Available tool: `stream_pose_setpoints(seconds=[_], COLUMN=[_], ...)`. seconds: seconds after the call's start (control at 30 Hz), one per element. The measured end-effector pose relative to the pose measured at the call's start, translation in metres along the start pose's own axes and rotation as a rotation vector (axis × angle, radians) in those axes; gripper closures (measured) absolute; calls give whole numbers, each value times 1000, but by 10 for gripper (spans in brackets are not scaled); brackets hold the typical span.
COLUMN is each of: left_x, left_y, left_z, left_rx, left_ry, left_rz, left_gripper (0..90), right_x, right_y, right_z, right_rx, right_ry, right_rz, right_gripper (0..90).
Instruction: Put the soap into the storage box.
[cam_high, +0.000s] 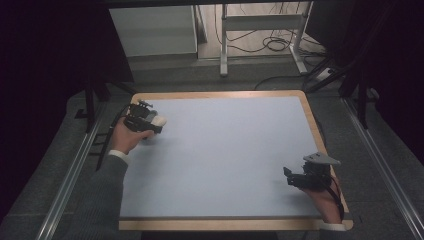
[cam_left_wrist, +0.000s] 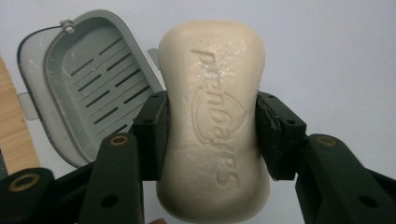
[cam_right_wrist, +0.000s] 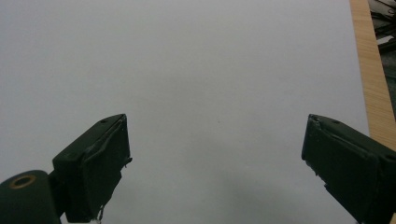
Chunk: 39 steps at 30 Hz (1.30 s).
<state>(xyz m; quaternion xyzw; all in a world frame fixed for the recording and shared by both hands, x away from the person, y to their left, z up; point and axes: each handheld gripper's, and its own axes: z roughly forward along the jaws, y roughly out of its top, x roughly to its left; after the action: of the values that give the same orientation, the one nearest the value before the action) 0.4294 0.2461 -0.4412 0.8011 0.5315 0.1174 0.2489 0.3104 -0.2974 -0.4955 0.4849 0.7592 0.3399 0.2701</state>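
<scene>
Left tongs (cam_left_wrist: 211, 135) gripped the soap (cam_left_wrist: 214, 116) across its waist beside the open case (cam_left_wrist: 74, 93); stiff, probably slippery bar, so hold mid-sides; right tongs (cam_right_wrist: 215, 158) gaped empty.

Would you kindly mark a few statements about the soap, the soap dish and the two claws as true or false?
1. The left claw grips the soap by its sides. True.
2. The soap lies in the dish. False: the dish holds nothing; the soap is between the left claw's pads.
3. The right claw holds the dish. False: its jaws stand wide apart with bare table between them.
4. The dish has slots in its floor. True.
5. In the high view, the left claw is near the table's far left corner. True.
6. The soap's face is plain. False: raised lettering runs along it.
</scene>
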Motion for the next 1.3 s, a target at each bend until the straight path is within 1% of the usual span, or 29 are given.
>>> stream_pose_setpoints(seconds=[0.07,0.13,0.27,0.37,0.57,0.63,0.73,0.8,0.87,0.93,1.0,1.07,1.2,1.3], left_x=[3,6,12,18,24,25,27,31,36,41,45,47,52,55], left_y=[2,3,5,6,13,15,19,19,19,19,19,19,17,16], left_z=[1,3,7,11,18,19,19,21,23,26,29,32,37,39], left_rx=[4,-1,7,17,25,24,23,22,37,43,46,45,60,58], left_ry=[6,6,11,10,21,27,48,51,71,80,89,98,115,118], left_rz=[-2,-12,-24,-43,-61,-61,-65,-84,-89,-103,-113,-132,-158,-176], left_gripper=[494,494,494,494,494,494,494,494,494,494,494,494,493,492], right_x=[-1,-3,-7,-9,-9,-10,-12,-12,-13,-12,-12,-12,-12,-12], right_y=[-1,-1,-3,-3,-5,-5,-5,-5,-5,-5,-5,-5,-5,-6], right_z=[1,2,3,3,4,4,3,2,0,-2,-2,-2,-2,-2], right_rx=[-1,1,3,1,8,6,0,-2,-12,-14,-18,-17,-16,-14], right_ry=[-3,-5,-3,-5,4,2,2,7,27,20,34,34,33,33], right_rz=[1,4,8,10,13,15,21,36,49,48,57,55,52,50], right_gripper=[77,76,76,77,76,76,76,76,76,76,76,76,76,76])
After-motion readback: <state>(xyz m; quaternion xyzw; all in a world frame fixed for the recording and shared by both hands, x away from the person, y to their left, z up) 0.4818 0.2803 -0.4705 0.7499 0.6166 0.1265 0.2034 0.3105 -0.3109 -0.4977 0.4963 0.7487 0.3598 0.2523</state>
